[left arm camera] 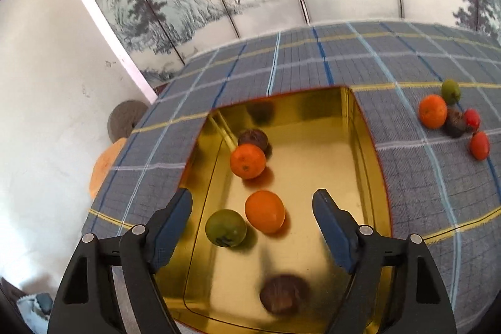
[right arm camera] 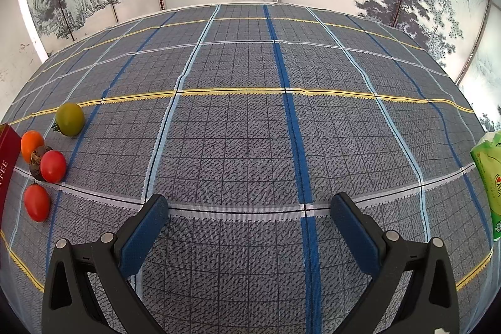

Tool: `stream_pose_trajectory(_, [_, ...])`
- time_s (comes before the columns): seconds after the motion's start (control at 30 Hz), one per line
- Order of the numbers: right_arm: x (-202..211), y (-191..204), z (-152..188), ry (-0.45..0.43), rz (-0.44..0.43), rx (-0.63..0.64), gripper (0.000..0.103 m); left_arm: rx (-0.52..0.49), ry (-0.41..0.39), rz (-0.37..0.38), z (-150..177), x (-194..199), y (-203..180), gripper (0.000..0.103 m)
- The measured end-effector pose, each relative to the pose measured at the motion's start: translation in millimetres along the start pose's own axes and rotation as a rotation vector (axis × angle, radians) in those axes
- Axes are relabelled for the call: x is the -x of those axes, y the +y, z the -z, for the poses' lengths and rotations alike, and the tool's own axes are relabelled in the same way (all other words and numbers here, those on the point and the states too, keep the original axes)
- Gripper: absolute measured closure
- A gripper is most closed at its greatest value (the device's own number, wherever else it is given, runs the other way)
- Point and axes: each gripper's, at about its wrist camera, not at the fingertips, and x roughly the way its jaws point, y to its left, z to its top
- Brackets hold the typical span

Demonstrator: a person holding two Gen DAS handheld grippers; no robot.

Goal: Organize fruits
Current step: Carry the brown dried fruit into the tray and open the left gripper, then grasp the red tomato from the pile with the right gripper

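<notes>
L gripper (left arm camera: 252, 205): jaws spread, empty, over gold tin (left arm camera: 369, 146) w/ 5 fruits inside, incl. blurred brown one (left arm camera: 283, 293). R gripper (right arm camera: 250, 208): spread, empty, above plaid cloth (right arm camera: 238, 140). Loose fruit cluster (right arm camera: 47, 158) on cloth beside tin.

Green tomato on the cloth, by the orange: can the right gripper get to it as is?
Probably yes. The right gripper is open and empty over bare tablecloth. The green tomato sits apart from the other loose fruit at far left, nothing between, so a leftward reach looks clear.

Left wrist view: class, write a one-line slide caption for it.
Open left gripper above a gold tin holding five fruits, more fruit waiting on the checked cloth.
</notes>
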Motion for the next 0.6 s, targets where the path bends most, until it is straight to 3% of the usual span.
stream_pose_trajectory(0.17, [4.4,-3.5,1.4,-0.014,-0.04,-0.012,0.003,0.153,-0.047,0.119,9.2,23.8,23.9,0.023])
stream_pose_trajectory(0.2, [10.8,-7.4,3.7,-0.04,-0.104,-0.039,0.007,0.176,-0.059,0.135,12.6,29.9,27.8,0.023])
stream_pose_trajectory(0.27, [28.2,-5.6,11.0,-0.098,-0.202,-0.062,0.025,0.203,-0.082,0.149,20.4,42.0,32.7,0.022])
stream_pose_trajectory(0.37, [56.8,21.7,22.9,-0.156,-0.319,0.029,0.032,0.222,-0.106,0.167,33.3,59.3,35.6,0.021])
stream_pose_trajectory(0.47, [72.3,64.2,33.1,-0.13,-0.483,0.131,0.034,0.227,-0.111,0.218,45.1,74.3,35.3,0.021])
stream_pose_trajectory(0.6, [71.5,110.8,38.5,-0.099,-0.532,0.236,0.035,0.213,-0.138,0.215,58.6,96.5,31.3,0.021])
